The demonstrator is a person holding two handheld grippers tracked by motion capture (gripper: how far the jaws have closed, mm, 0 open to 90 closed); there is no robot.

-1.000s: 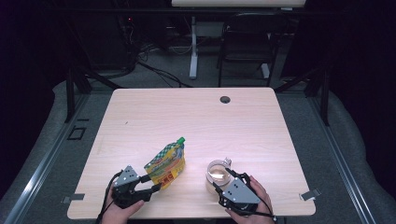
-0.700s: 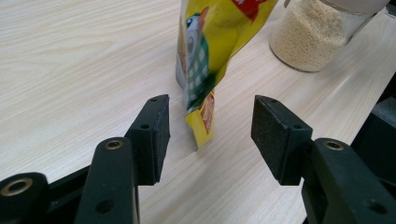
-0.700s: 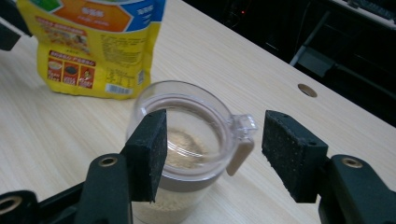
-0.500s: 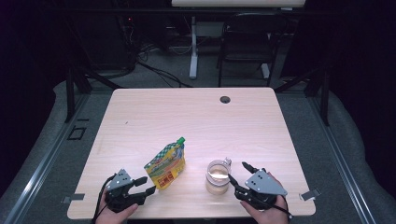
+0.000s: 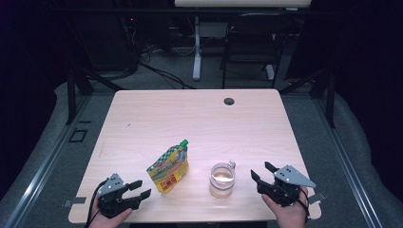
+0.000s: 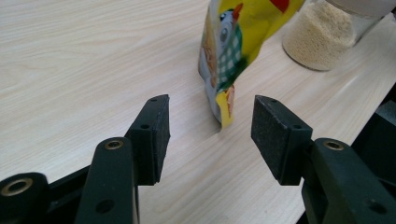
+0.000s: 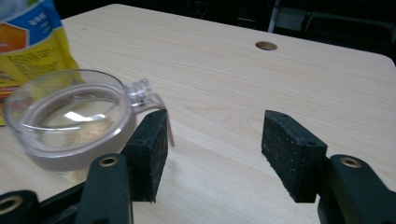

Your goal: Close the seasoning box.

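Observation:
A yellow spouted pouch (image 5: 168,166) with a green cap stands on the wooden table (image 5: 199,118) near the front. To its right stands a clear jar (image 5: 222,179) with a clear lid, holding pale grains. My left gripper (image 5: 141,188) rests open just left of the pouch, not touching it. My right gripper (image 5: 261,171) is open to the right of the jar, a short gap away. In the left gripper view the pouch (image 6: 233,46) stands just beyond the open gripper (image 6: 210,135), with the jar (image 6: 327,32) behind. In the right gripper view the jar (image 7: 70,116) sits left of the open gripper (image 7: 212,149).
A round cable hole (image 5: 229,101) lies near the table's far edge. Both hands sit at the table's front edge (image 5: 190,221). Beyond the table are dark chair and desk legs (image 5: 197,52) on a grey floor.
Both grippers have let go and drawn back toward the front edge, the left away from the pouch and the right away from the jar. The pouch now stands more upright.

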